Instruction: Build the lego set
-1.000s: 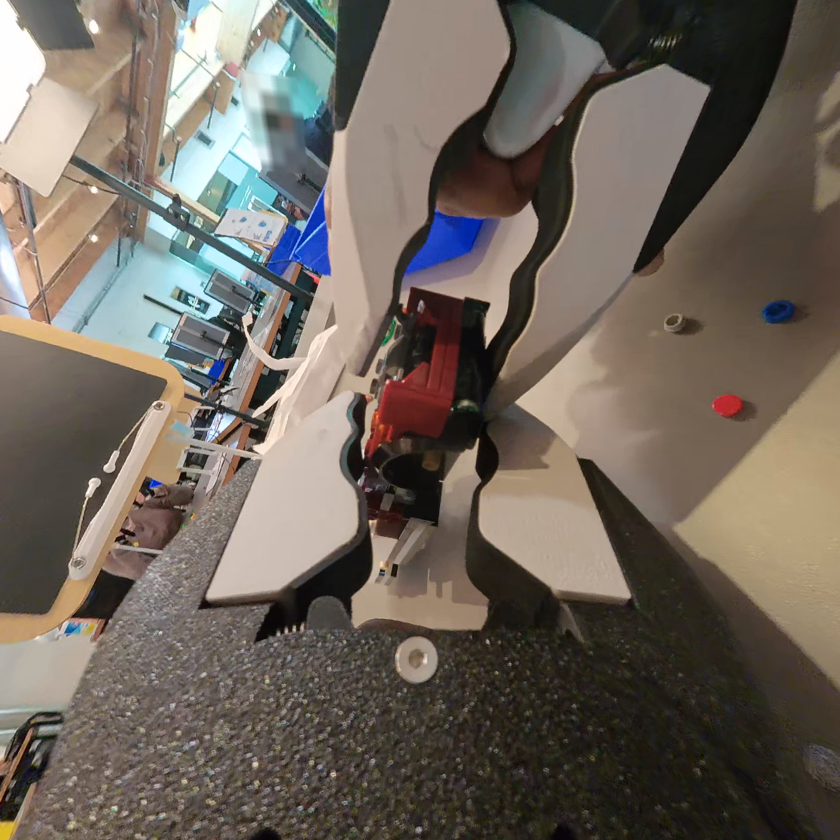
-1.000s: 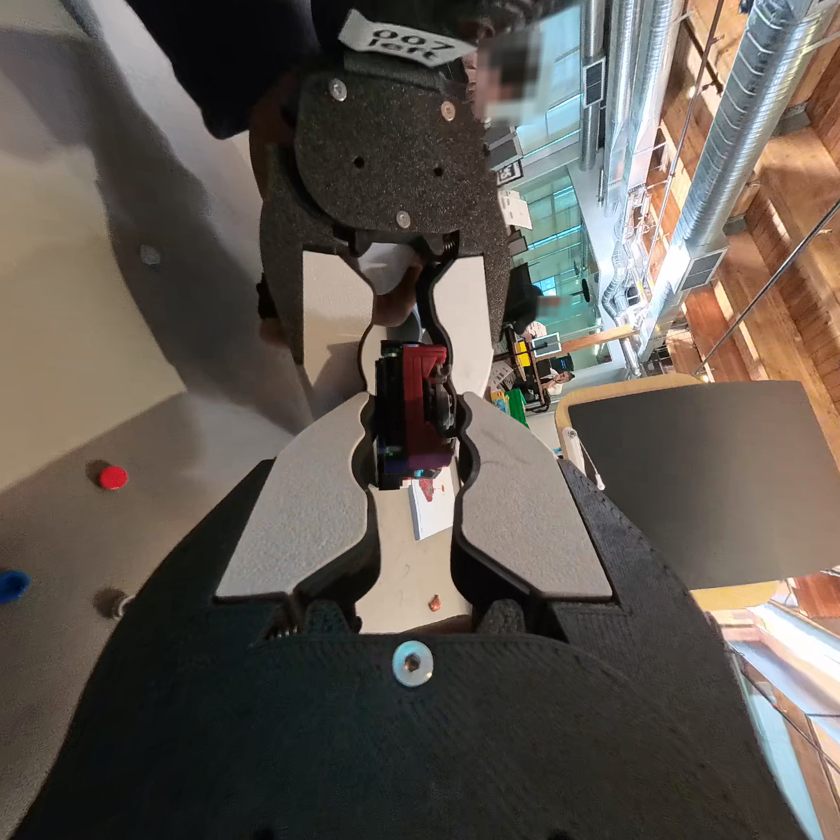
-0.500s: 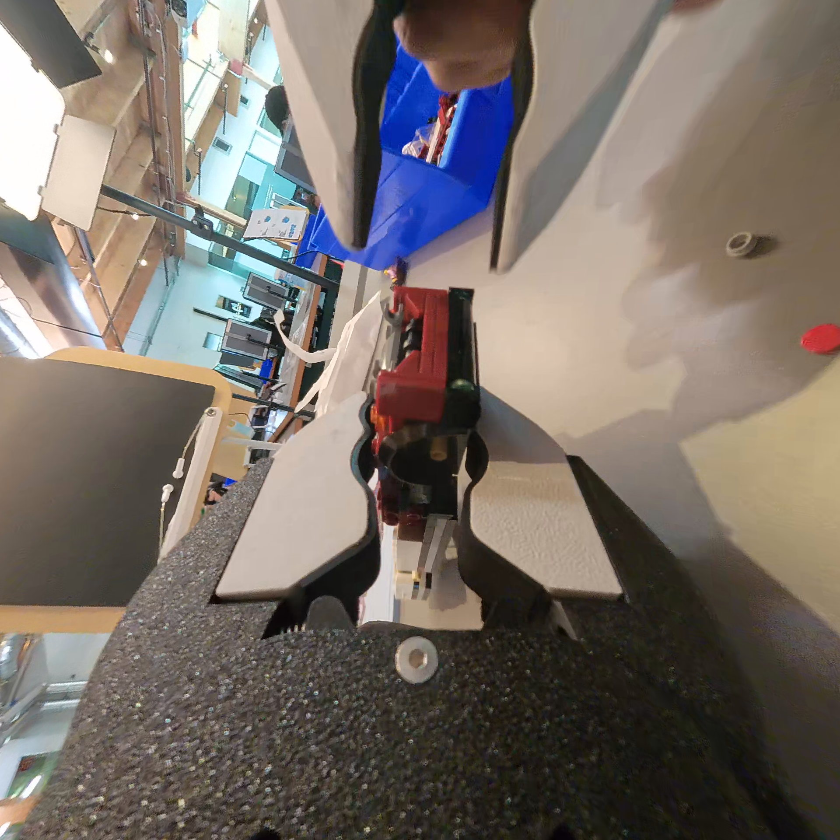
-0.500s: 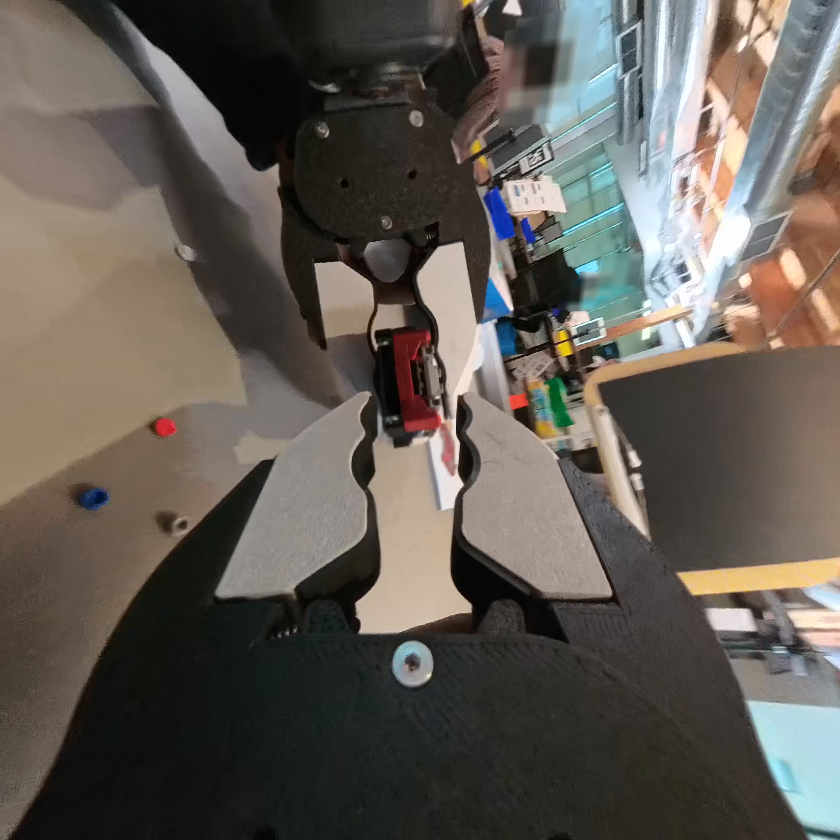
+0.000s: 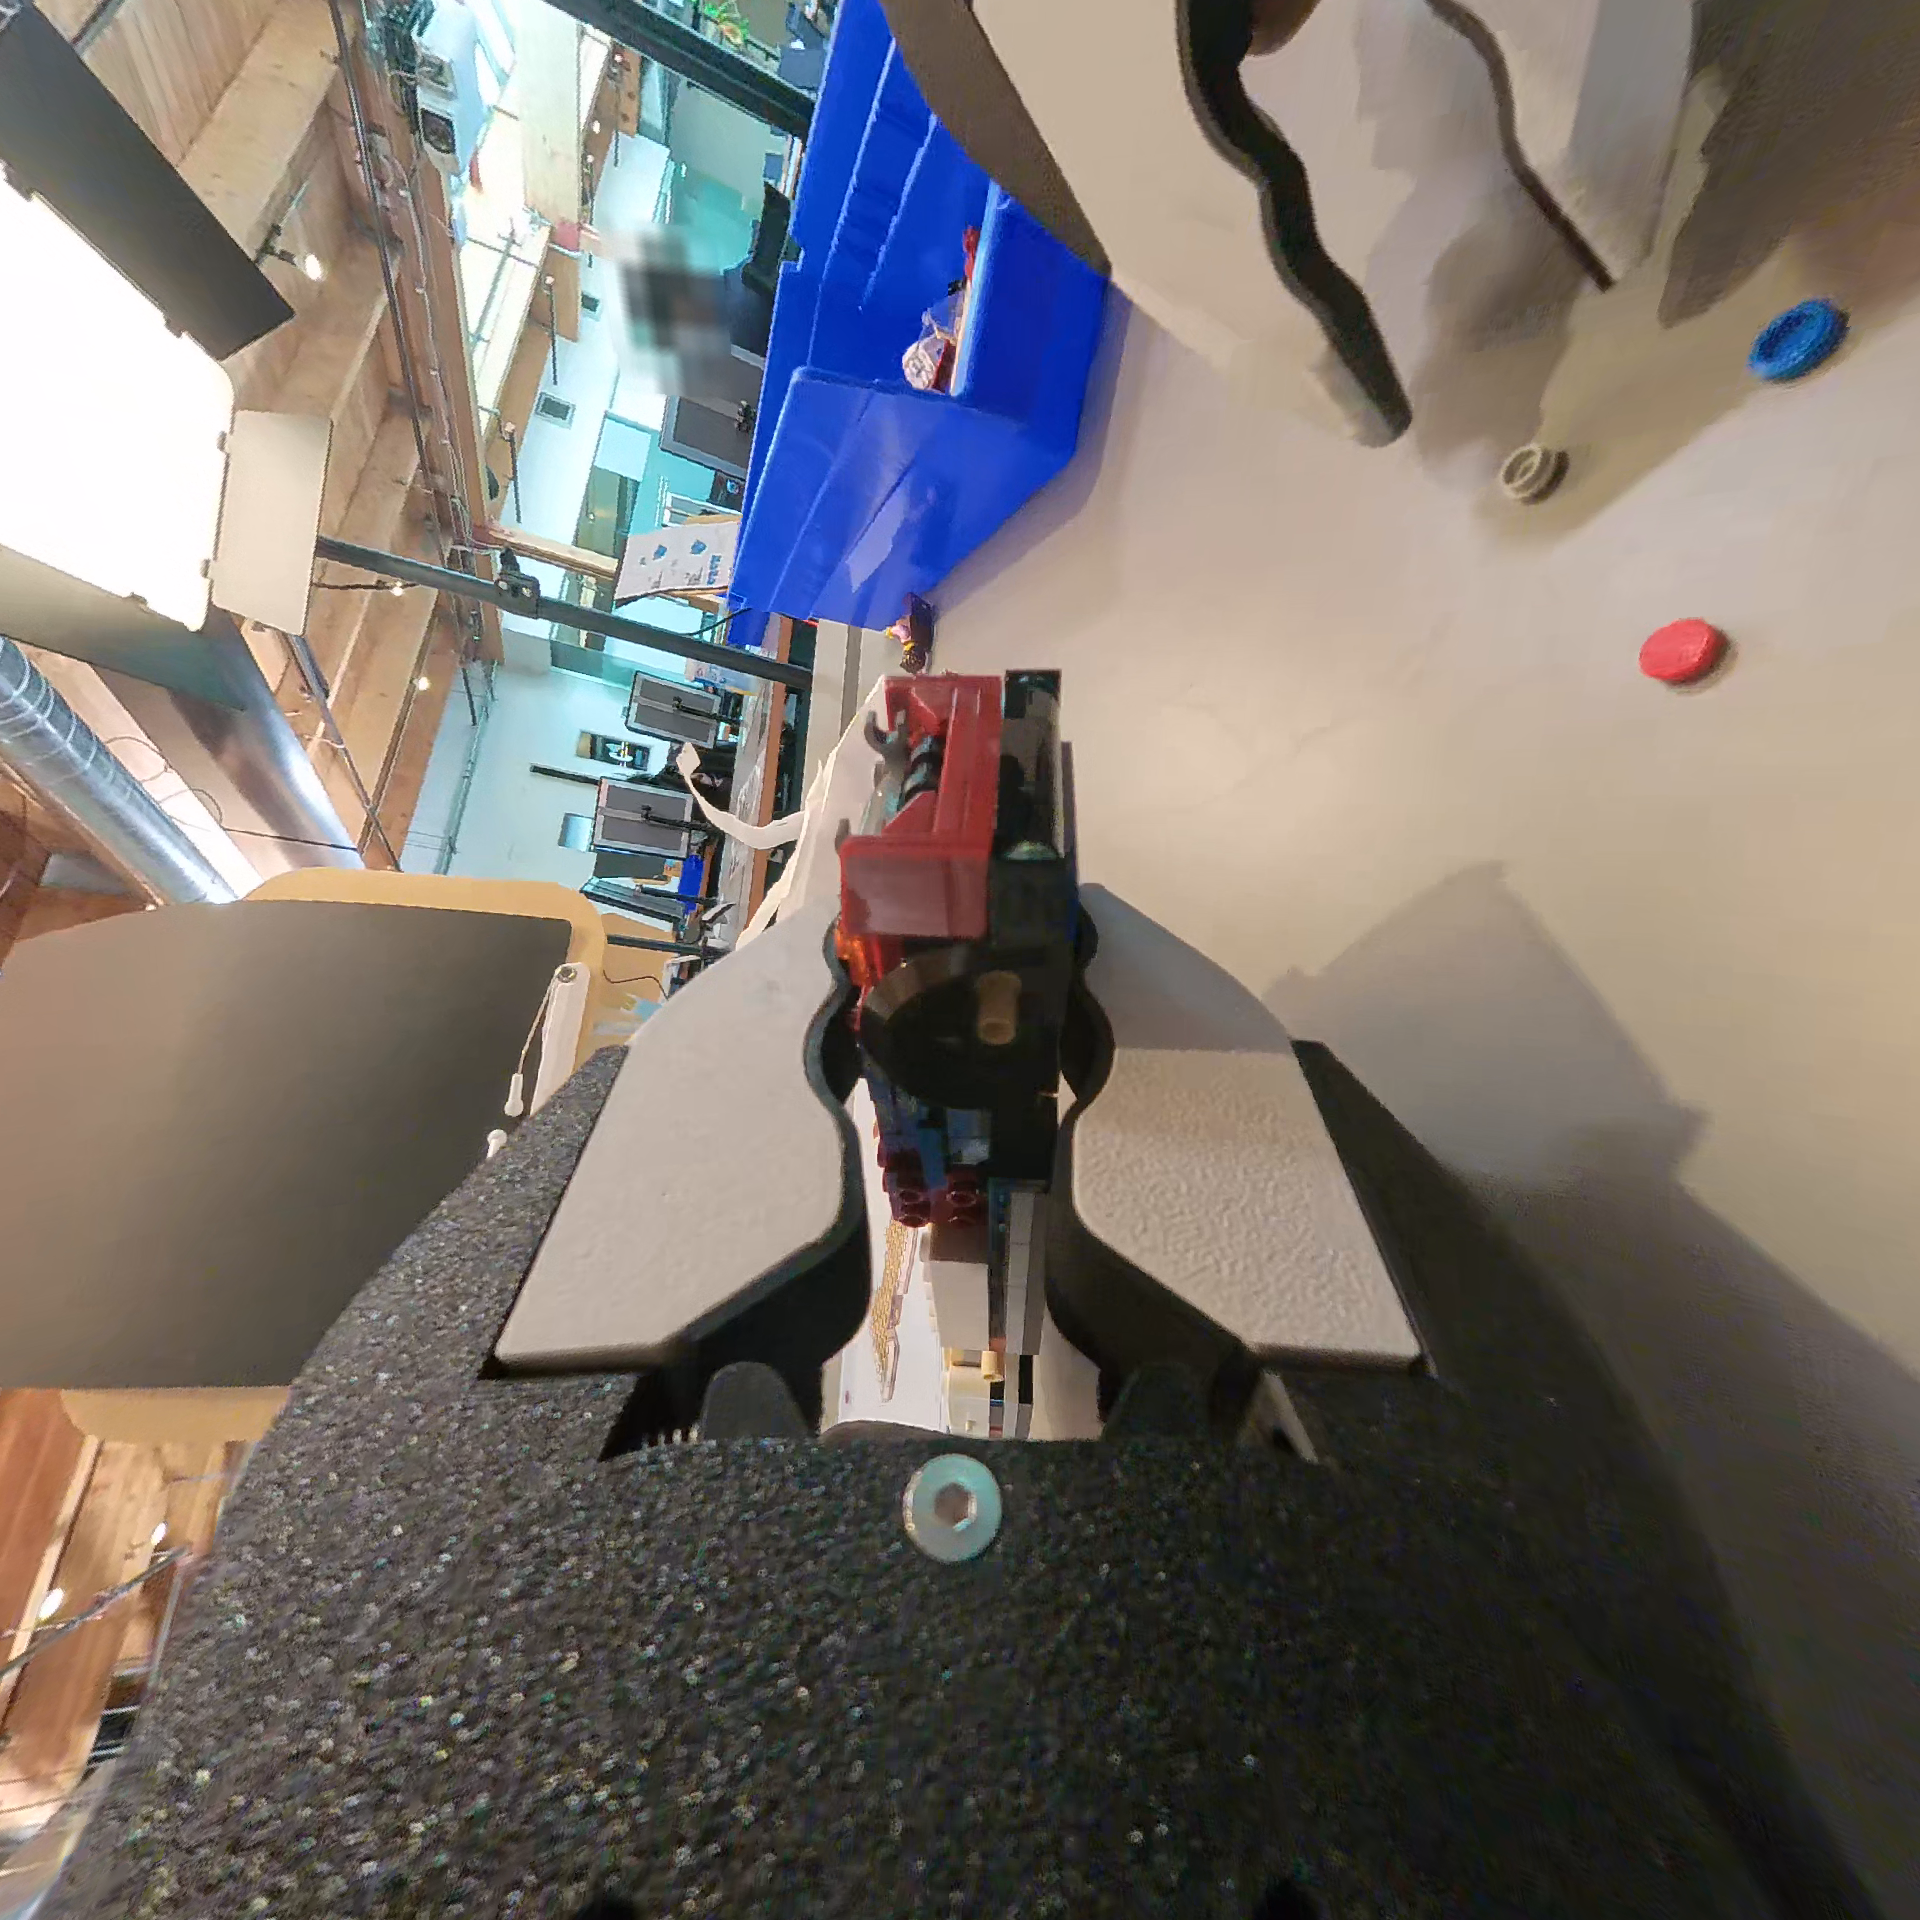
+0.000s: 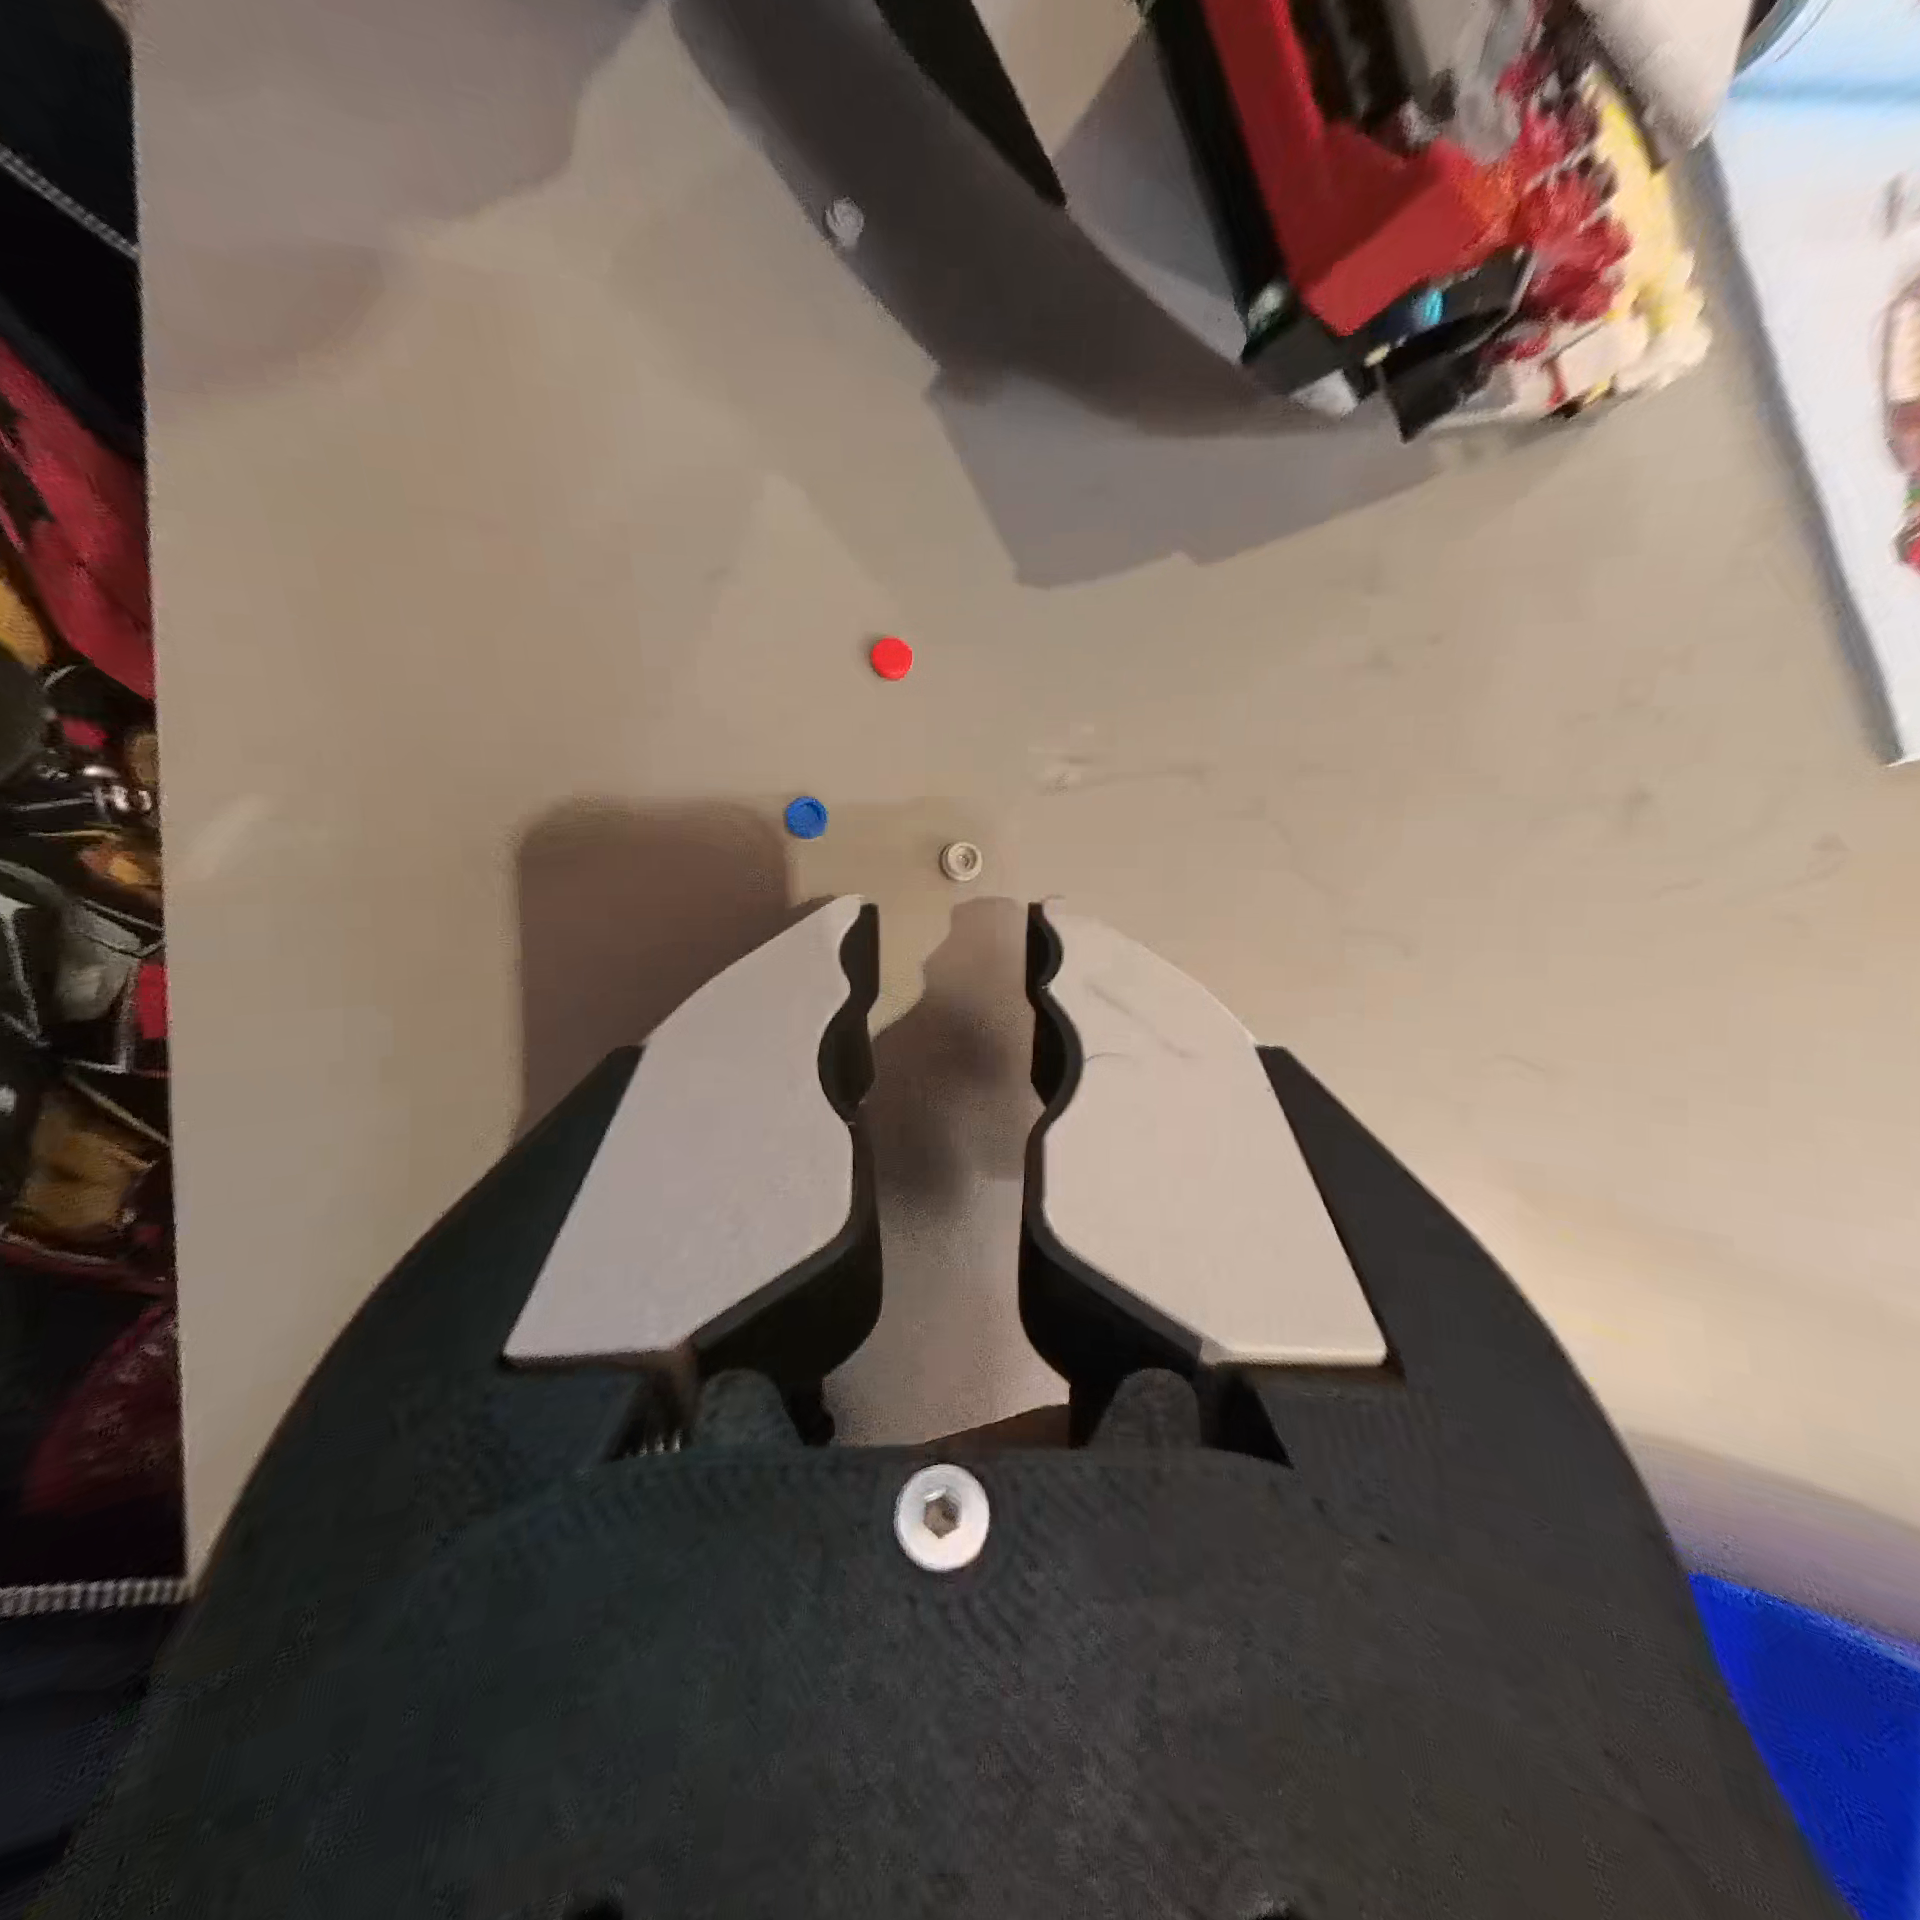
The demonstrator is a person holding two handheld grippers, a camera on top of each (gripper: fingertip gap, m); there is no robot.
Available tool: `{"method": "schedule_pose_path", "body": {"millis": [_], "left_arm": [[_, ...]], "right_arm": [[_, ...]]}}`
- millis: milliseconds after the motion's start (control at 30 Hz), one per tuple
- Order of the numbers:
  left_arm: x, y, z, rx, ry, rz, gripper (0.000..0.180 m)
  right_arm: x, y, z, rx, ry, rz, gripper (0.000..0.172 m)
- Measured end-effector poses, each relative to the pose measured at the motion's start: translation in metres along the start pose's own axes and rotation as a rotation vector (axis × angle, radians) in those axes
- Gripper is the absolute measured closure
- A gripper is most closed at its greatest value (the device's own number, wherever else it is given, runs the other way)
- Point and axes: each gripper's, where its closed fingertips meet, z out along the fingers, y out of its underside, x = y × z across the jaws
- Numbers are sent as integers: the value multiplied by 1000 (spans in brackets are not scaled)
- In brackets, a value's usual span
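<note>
Your left tongs [image 5: 956,997] lie level over the table [image 5: 1351,779], clamped on a red-and-black brick model [image 5: 956,862]. Your right tongs [image 6: 951,909] point down, parted and bare, near a grey stud [image 6: 961,860]. Blue bins [image 5: 904,478] hold small pieces.

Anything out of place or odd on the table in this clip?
Three small round pieces lie loose on the grey table: a red one, a blue one and a grey one, just ahead of the open, bare right claw. The left claw grips a red and black brick model.
</note>
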Motion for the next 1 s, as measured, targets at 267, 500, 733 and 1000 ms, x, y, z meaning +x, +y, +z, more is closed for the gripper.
{"method": "schedule_pose_path", "body": {"millis": [267, 500, 733, 1000], "left_arm": [[-1, 2, 1, -9, -12, -2, 144], [-3, 7, 3, -22, -37, 5, 144], [-29, 14, 11, -103, -174, 101, 143], [-24, 28, 20, -107, -180, 72, 143]], "right_arm": [[-1, -1, 13, -31, -62, 63, 155], [12, -6, 19, -5, -13, 14, 165], [58, -35, 14, 118, 235, -300, 165], [69, -23, 20, 171, 282, -491, 159]]}}
